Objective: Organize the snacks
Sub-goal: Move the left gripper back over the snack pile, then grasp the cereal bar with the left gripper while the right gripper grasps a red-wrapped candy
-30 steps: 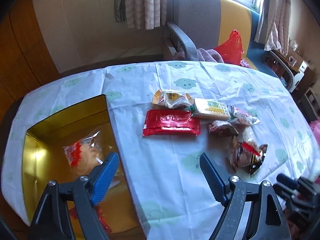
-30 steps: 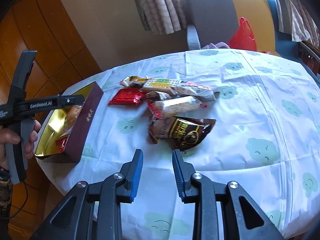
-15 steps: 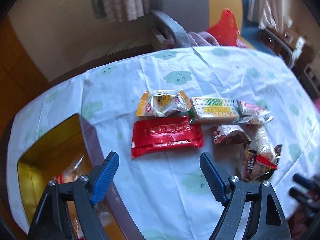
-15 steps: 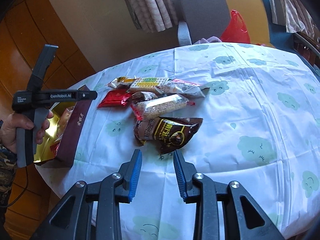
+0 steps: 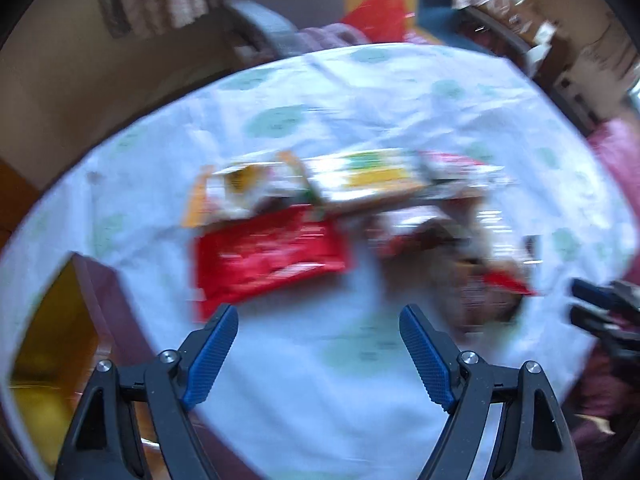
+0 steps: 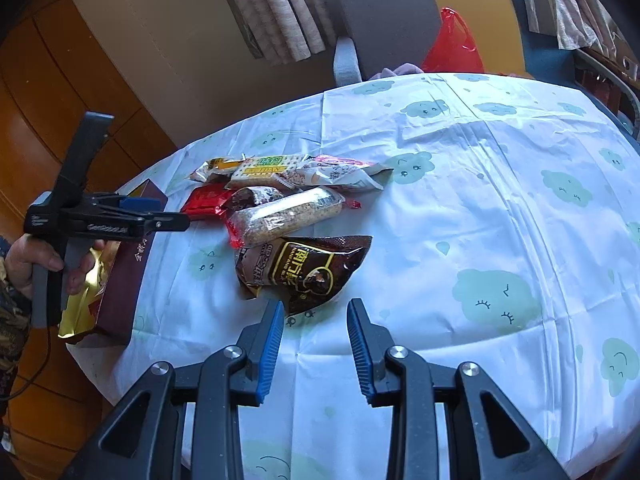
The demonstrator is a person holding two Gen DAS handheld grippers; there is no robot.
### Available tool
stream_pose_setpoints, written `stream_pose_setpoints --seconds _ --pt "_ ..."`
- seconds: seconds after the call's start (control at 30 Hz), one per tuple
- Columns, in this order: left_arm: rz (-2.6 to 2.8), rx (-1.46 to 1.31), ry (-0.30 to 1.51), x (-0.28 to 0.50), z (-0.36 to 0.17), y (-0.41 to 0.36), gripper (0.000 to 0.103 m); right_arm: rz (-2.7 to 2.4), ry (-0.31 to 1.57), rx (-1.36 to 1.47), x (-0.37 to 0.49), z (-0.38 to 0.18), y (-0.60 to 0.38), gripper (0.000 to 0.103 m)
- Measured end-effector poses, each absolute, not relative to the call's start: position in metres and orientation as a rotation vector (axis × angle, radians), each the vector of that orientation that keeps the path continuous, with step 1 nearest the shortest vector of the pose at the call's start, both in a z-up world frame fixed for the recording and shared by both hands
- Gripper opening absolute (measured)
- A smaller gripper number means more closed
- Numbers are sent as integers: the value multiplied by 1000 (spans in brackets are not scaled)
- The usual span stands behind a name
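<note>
Left gripper [image 5: 318, 330] hangs with its jaws spread wide and nothing between them, just short of the red foil packet [image 5: 270, 258], which lies flat on the cloud-print tablecloth [image 6: 500, 208] at the near left edge of the snack pile. That packet looks light, thin and crinkly, probably slick; I would pinch it across its short width near the middle, low to the cloth, since a corner hold would let it flop or slide out. Behind it sit an orange-edged wrapper [image 5: 240, 184] and a cracker pack [image 6: 266, 170]; beside it are a sesame bar [image 6: 286, 216] in clear film and a dark brown pouch [image 6: 304, 268]. Right gripper [image 6: 316, 342] is narrowly parted and empty, just before the brown pouch. The maroon box [image 6: 120, 280] with gold lining waits at the table's left edge.
</note>
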State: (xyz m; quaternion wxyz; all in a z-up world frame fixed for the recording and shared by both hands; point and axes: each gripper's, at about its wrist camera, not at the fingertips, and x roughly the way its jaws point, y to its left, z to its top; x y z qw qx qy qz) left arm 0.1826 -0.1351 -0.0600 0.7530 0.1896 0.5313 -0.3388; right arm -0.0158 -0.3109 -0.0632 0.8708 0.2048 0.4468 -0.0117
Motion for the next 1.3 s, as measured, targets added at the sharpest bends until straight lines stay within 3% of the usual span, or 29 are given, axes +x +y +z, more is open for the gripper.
stream_pose_setpoints --seconds 0.3,0.43,0.57,0.63,0.73,1.07,1.3 --pt "-962 364 1090 131 -19 -198 77 -76 922 455 -23 -63 -329 33" --pt "-959 532 1134 125 -33 -244 57 -88 921 465 -28 -65 -335 33" --pt "-926 629 1199 130 -66 -269 50 -99 918 475 -33 -67 -343 33" --pt "-919 654 1213 132 -77 -278 38 -106 917 477 -35 -68 -346 33" --pt "-899 636 1202 133 -82 -281 29 -111 917 484 -37 -69 -351 33" --pt "-870 334 1029 95 -27 -179 29 -99 911 479 -34 -65 -355 33" --pt "-667 252 1035 56 -64 -95 29 0 933 414 -17 -57 -338 33"
